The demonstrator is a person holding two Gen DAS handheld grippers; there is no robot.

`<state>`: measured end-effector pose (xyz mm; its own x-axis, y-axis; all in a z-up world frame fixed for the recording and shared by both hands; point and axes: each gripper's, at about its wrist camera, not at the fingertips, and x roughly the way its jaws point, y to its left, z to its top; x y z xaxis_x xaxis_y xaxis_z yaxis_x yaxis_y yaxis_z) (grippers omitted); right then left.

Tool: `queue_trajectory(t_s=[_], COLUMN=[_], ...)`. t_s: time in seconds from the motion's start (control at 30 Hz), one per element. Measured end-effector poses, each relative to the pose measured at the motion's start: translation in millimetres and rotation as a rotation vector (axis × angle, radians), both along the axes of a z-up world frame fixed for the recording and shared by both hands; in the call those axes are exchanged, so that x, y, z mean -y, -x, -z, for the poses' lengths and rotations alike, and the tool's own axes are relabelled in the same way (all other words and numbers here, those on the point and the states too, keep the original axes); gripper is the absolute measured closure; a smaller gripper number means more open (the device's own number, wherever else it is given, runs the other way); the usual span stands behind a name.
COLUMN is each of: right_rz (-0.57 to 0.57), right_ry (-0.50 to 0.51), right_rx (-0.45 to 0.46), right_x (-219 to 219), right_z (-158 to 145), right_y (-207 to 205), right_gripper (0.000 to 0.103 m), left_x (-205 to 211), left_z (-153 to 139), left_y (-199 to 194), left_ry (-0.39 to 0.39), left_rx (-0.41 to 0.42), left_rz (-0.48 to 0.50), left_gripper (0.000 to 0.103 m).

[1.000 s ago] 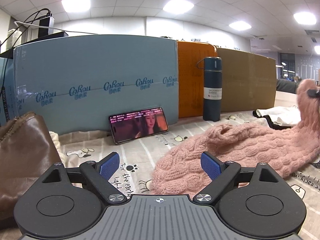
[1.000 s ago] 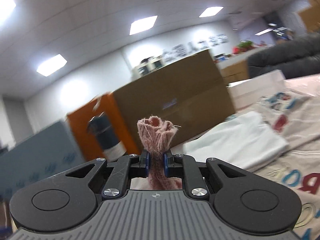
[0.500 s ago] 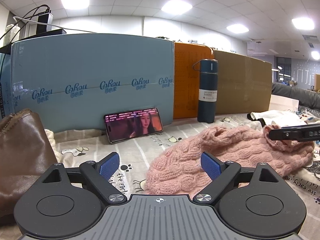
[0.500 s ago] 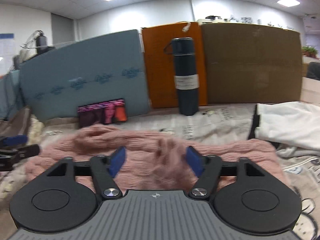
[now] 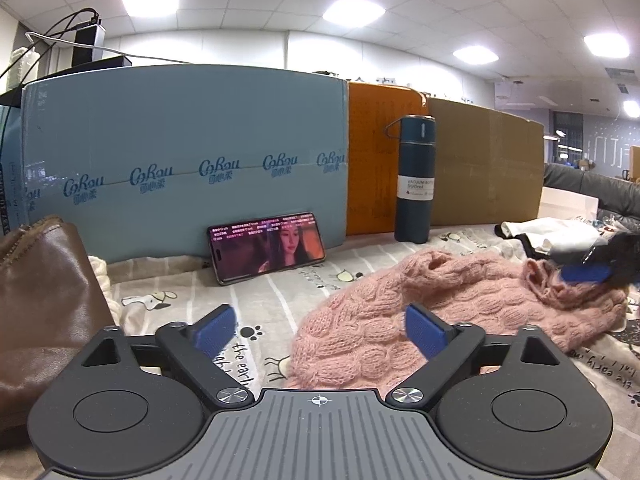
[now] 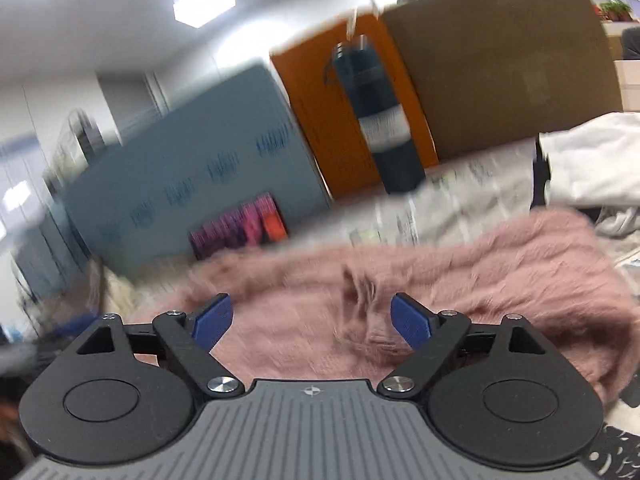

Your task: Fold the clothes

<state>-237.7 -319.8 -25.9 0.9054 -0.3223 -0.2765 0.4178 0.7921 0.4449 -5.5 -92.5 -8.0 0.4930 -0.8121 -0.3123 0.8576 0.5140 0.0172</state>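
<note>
A pink chunky-knit sweater (image 5: 460, 304) lies bunched on the patterned sheet (image 5: 256, 300). My left gripper (image 5: 320, 330) hovers just before the sweater's near left end, jaws still opening wide, nothing pressed between the blue pads. In the right wrist view, which is blurred, my right gripper (image 6: 312, 320) stands over the pink sweater (image 6: 400, 292), its jaws opening, and the pads do not press on the knit. One blue pad of the right gripper (image 5: 588, 274) shows at the sweater's far right end in the left wrist view.
A phone (image 5: 266, 246) with a lit screen leans on a blue board (image 5: 180, 152). A dark blue flask (image 5: 414, 180) stands before orange and brown boards. A brown leather bag (image 5: 44, 300) sits at the left. White and black clothing (image 5: 552, 236) lies at the far right.
The right gripper, shut on a raised end of the sweater a second ago, has come down, turned and let go. The knit now lies flat. The left gripper stayed put, jaws slightly wider.
</note>
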Motion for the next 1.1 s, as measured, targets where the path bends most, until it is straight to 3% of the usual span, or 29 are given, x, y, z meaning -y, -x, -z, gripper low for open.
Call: queue_trajectory(t_s=[0.1,0.2,0.3,0.37,0.47,0.57,0.6,0.63,0.67,0.73,0.83,1.0,1.1], right_rz=[0.154,0.402,0.611,0.632,0.563,0.512,0.486,0.468,0.462,0.453,0.466,0.621,0.612], right_ry=[0.021,-0.018,-0.14,-0.241,-0.341,-0.279,-0.269,-0.256,-0.232,-0.177,-0.07,0.092,0.179], right_rx=[0.124,0.114,0.086,0.076,0.049,-0.013,-0.025,-0.041,-0.061,-0.053,-0.02,-0.113,-0.118], right_x=[7,24,49,64,76,67,64,61,58,52,39,36,28], right_z=[-15,-15,2,16,30,31,32,33,33,32,22,7,-5], right_y=[34,56,74,81,75,58,54,50,47,47,51,48,40], right_gripper=[0.016,0.014,0.014,0.013,0.013,0.021,0.03,0.051,0.064,0.073,0.079,0.081,0.081], left_x=[1,1,1,2,2,2,2,2,2,2,2,2,5], left_z=[1,2,2,3,3,3,3,3,3,3,3,3,5], left_y=[-1,-1,-1,-2,-3,-2,-2,-2,-2,-2,-3,-6,-9], left_ry=[-0.009,-0.013,-0.016,-0.02,-0.02,-0.022,-0.022,-0.023,-0.024,-0.024,-0.024,-0.031,-0.056], left_rx=[-0.005,-0.008,-0.01,-0.012,-0.014,-0.014,-0.014,-0.013,-0.012,-0.013,-0.017,-0.027,-0.042], left_rz=[-0.006,-0.011,-0.013,-0.012,-0.01,-0.009,-0.008,-0.006,-0.005,-0.005,-0.007,-0.023,-0.051], left_gripper=[0.004,0.004,0.004,0.004,0.004,0.004,0.004,0.004,0.004,0.004,0.004,0.004,0.004])
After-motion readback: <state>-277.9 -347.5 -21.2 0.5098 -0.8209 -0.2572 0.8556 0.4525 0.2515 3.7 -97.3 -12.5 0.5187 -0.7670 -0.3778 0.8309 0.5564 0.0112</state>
